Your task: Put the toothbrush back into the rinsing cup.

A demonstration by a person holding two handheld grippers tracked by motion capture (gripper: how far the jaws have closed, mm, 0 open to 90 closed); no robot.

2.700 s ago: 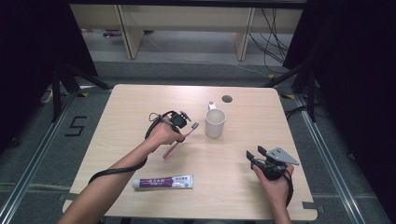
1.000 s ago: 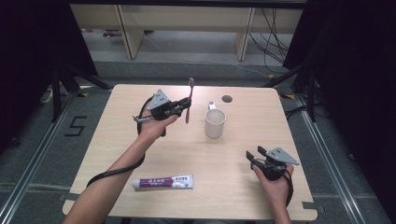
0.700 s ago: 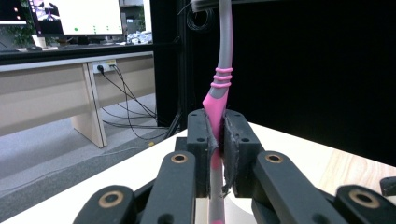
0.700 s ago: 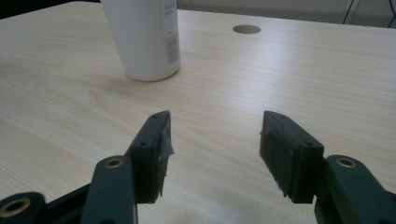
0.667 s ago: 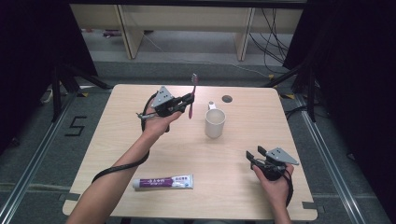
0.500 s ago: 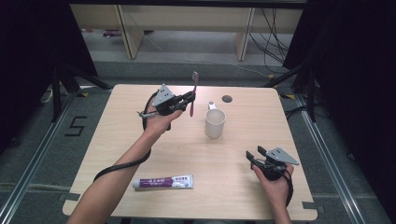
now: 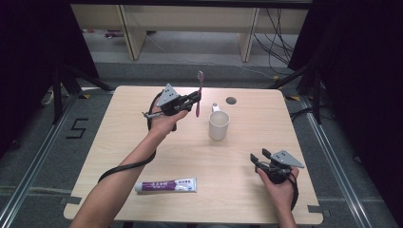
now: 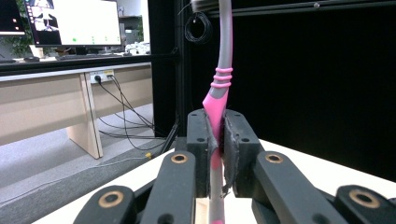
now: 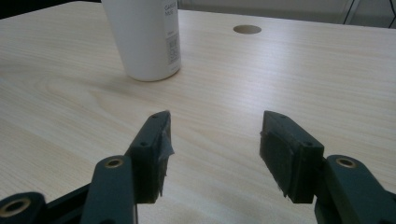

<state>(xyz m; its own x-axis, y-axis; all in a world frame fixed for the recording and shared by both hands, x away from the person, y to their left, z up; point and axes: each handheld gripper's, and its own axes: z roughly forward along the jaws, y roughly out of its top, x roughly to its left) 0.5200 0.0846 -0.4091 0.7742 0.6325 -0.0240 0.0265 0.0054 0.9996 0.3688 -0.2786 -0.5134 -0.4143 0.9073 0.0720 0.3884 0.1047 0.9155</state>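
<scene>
While the pink and grey toothbrush [image 7: 199,94] is held upright above the far left part of the surface [image 7: 142,142], its handle is pinched between the pads of the left claw [image 7: 194,99]. In the left gripper view the same toothbrush [image 8: 219,84] is seen rising from between the two black jaws, which are pressed against its pink lower handle from both sides; the grey neck bends slightly and runs out of the top of that view, so the bristles cannot be seen there. From the high view the bristle head is seen at the top, pointing up, well above the surface and to the left of the white mug [image 7: 219,125].

The mug is stood upright near the middle of the surface, with a small round hole [image 7: 231,100] in the surface just behind it. A toothpaste tube [image 7: 165,185] is laid flat near the front edge, well apart from both claws.

The right claw [image 7: 259,157] is kept low at the front right of the surface, in the person's right hand [image 7: 280,183]. Its jaws are spread wide with nothing between them, as shown in the right gripper view, where the mug [image 9: 142,37] is seen beyond them and to the left, well apart from the pads.
</scene>
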